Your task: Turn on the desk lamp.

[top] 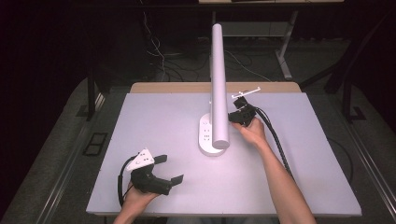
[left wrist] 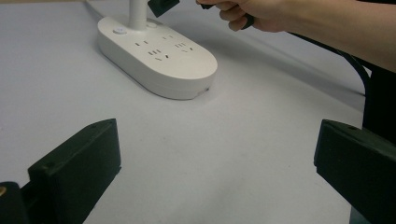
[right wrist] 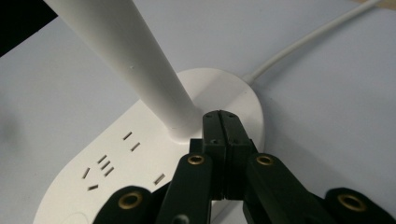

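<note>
White plastic desk lamp with socket base (top: 210, 137): right gripper (right wrist: 226, 122), jaws pressed together, at its stem.
Press gently, tips centred; left gripper (top: 169, 169) rests wide apart, empty.

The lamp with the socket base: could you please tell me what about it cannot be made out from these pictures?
- Lamp base: in the high view, the lamp head covers its right part.
- Pole foot: in the right gripper view, the shut right hand-held gripper hides where it might touch the pole.
- Cord: cut off by the top edge of the right gripper view.
- Button: too small in the left gripper view to read.
</note>
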Available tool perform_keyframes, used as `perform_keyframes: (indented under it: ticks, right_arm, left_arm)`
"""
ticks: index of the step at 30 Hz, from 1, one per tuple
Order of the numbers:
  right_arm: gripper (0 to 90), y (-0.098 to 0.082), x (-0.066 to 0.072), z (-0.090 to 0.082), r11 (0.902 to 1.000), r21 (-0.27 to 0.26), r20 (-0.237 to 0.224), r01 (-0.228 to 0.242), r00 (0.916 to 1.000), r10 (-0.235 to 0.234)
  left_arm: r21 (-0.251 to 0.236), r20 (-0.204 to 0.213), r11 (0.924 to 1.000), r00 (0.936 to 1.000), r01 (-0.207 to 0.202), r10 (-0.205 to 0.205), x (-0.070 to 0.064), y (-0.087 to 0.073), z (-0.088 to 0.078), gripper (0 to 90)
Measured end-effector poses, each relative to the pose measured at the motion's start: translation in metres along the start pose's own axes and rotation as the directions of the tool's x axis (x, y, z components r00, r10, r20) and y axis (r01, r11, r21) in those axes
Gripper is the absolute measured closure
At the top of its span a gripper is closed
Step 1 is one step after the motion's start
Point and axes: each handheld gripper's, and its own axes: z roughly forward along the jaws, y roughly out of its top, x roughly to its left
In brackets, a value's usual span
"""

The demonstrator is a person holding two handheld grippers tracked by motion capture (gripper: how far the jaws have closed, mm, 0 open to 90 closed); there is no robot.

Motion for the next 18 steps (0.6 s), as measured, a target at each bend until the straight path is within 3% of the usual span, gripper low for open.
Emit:
perform_keyframes:
  ticks: [11,18]
  right_arm:
    - [89.8,0.001,-0.002,-0.024,0.9998,-0.011,0.015,0.019,0.9997,-0.019]
    - [89.8,-0.003,-0.004,-0.047,0.9997,-0.022,0.023,0.006,0.9997,-0.005]
  left_arm:
    - [0.001,-0.001,1.0000,1.0000,0.002,-0.002,0.000,0.000,0.001,0.0]
    - [0.004,-0.002,1.0000,1.0000,0.000,0.000,0.000,0.000,0.001,0.0]
